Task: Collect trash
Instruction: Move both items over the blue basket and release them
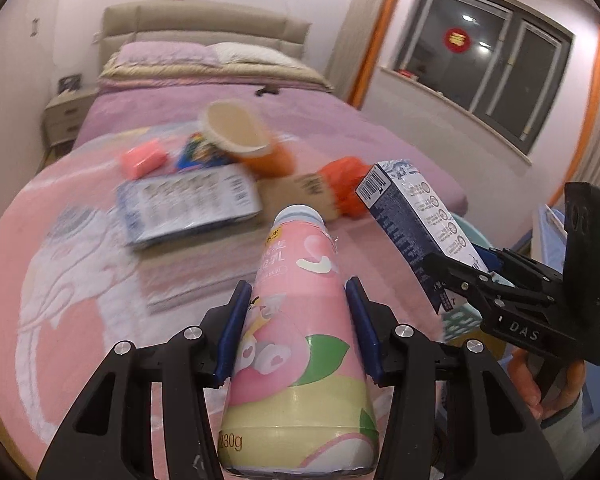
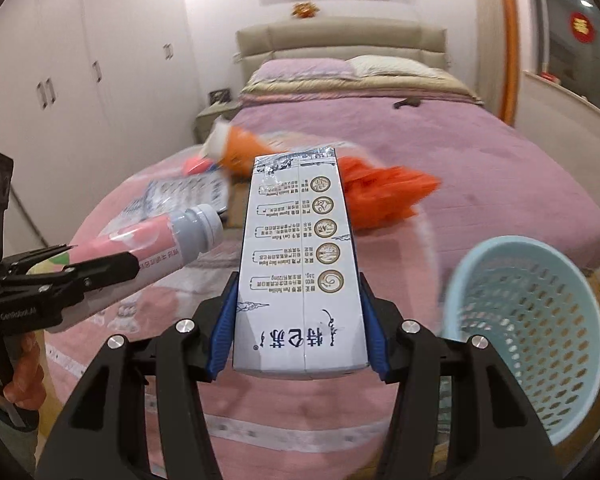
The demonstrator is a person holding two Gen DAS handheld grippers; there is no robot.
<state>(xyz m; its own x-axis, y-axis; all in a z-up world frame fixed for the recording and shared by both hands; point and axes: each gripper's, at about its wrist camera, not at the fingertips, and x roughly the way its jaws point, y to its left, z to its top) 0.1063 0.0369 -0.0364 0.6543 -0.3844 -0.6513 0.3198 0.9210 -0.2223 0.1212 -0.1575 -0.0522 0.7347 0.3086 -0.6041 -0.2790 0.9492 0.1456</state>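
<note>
Both grippers loaded, raised above the bed.

Left gripper [image 1: 298, 330] clamps a pink plastic yogurt-drink bottle [image 1: 296, 340], grey cap forward. Right gripper [image 2: 298, 326] clamps a white-and-navy milk carton [image 2: 298, 276]. Pale blue perforated plastic basket [image 2: 528, 320] just right. Orange paper cup [image 1: 244, 140], orange plastic bag [image 2: 380, 192], printed flat packet [image 1: 188, 204] lie on pink blanket [image 1: 68, 280].

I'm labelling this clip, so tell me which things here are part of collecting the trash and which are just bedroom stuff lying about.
Part of the job:
pink bottle in left gripper
milk carton in right gripper
blue basket
paper cup
orange bag
flat packet

Just lying about:
pillows
nightstand
wardrobe
</note>
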